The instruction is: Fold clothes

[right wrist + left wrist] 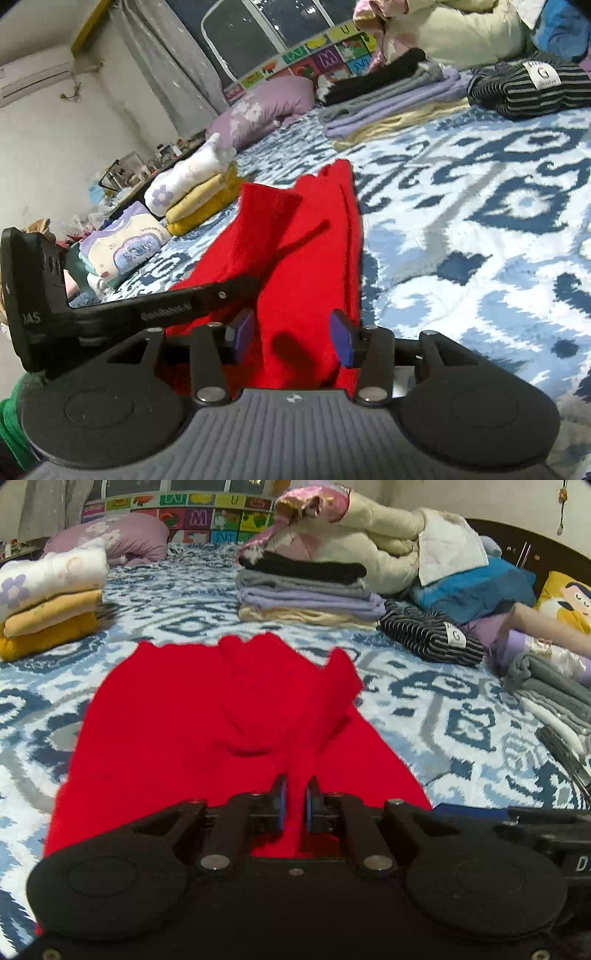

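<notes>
Holding my left gripper (295,797) low over the near edge of the red sweater (207,723), I see its two blue pads (281,805) standing close together with only a narrow strip of red cloth showing between them; whether they actually pinch the fabric I cannot tell. The sweater lies spread on the blue and white patterned bedspread (443,709), its far end rumpled into a few raised points.

My right gripper (293,338) has its fingers wide apart, red cloth lying in the gap and touching neither pad as far as I can see. From this side the sweater looks bunched into a long ridge, with one flap lifted up on its left. The black frame of my left gripper crosses the lower left of the right wrist view, resting against the red cloth.

Beyond the sweater sits a folded stack (306,590) with black on top, then grey, lilac and cream. To the left is another stack (48,602) of white and yellow pieces. A striped black and grey garment (428,635) lies to the right, near a heap of loose bedding (369,535). A lilac pillow (118,535) rests at the far side of the bed.
</notes>
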A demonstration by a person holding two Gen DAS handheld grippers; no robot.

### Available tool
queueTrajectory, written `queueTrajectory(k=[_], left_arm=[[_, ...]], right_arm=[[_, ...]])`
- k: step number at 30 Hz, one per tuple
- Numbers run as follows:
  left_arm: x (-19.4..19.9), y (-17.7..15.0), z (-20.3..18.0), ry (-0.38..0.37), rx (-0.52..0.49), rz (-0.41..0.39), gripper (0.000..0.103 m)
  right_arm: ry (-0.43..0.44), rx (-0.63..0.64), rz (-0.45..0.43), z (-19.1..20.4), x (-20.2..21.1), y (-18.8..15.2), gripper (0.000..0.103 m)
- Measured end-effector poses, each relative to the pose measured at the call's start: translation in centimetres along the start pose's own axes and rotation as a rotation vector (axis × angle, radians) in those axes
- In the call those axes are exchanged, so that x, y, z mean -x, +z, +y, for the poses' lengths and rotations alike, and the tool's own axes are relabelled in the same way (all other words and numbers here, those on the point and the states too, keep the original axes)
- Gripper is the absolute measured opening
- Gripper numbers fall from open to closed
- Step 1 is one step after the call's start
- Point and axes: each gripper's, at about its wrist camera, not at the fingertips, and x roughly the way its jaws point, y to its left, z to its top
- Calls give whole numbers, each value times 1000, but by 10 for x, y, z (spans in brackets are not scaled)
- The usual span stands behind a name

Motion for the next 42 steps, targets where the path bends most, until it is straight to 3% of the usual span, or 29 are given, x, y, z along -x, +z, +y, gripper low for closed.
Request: queueTrajectory(k=[1, 3, 5, 9, 13, 21, 25, 37, 42], left_arm=[[1, 0, 1, -9, 0, -1, 13], [3, 1, 2, -27, 1, -4, 39], [7, 0, 6, -36, 23, -10, 47], [23, -2, 11, -56, 40, -24, 47], [49, 1, 24, -30, 82, -64, 47], [100, -4, 95, 54, 290, -150, 47], [116, -10, 123, 74, 378, -167, 47], [124, -10, 133, 25, 378, -170, 47], [118, -13, 142, 32, 390, -123, 47]], right_arm=[[-2, 3, 2, 0, 0, 0, 46], [-6, 10, 7, 0, -2, 0, 46], [-10, 13, 10, 1, -3, 0, 47], [-19, 26, 15, 2, -4, -2, 47], [-14, 15, 12, 2, -3, -2, 48], [11, -64, -6, -4, 3, 0, 48], [36, -165, -18, -11, 4, 6, 55], [24, -371, 18, -10, -41, 23, 58], [-21, -439, 3, -5, -61, 32, 49]])
